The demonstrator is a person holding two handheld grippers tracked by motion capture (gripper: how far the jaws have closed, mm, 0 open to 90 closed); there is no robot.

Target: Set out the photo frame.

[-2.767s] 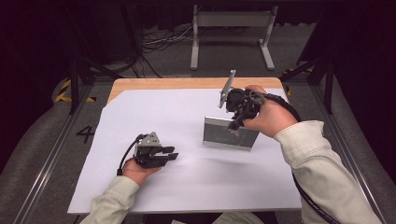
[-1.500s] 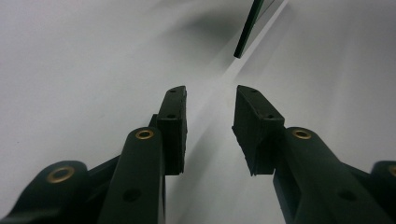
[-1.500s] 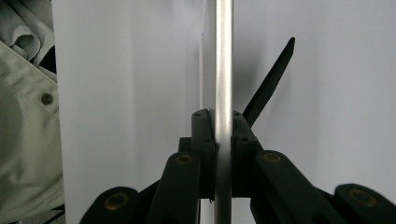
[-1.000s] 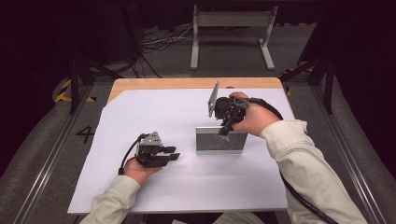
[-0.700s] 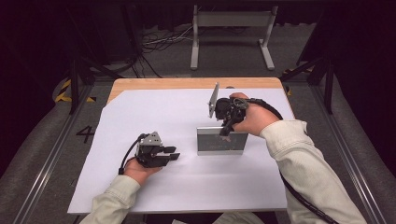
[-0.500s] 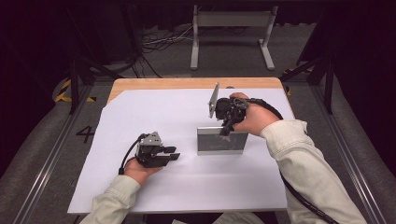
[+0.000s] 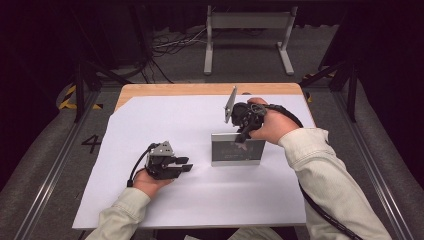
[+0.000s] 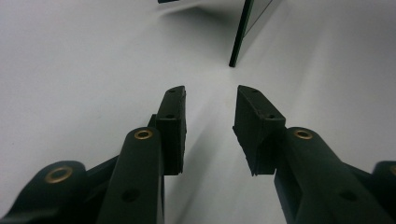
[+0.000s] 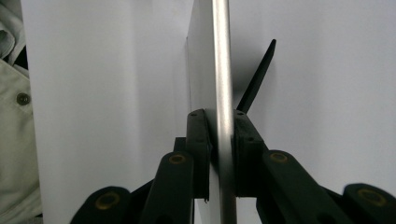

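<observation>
A silver-edged picture frame [image 7: 237,150] stands upright on the white sheet [image 7: 165,120], right of the middle. My right gripper [image 7: 241,137] comes down over its top edge. In the right gripper view the frame's metal edge [image 9: 222,56] runs between the pads of the right gripper [image 9: 219,116]. The jaws have just been opening, so the pads sit loosely beside the edge. The frame's black prop [image 9: 257,74] leans out behind it. My left gripper [image 7: 186,164] rests low on the sheet, open and holding nothing. From the left gripper [image 8: 210,107] the frame's side edge [image 8: 240,32] shows ahead.
The sheet covers a wooden table whose bare strip [image 7: 200,89] shows at the back. A grey metal stand [image 7: 250,30] and cables lie on the floor beyond. A pale sleeve [image 9: 9,116] is at the left of the right gripper view.
Since the earliest frame my right hand has brought the frame a little left and nearer, onto the sheet. Over the last second neither hand has visibly shifted.
</observation>
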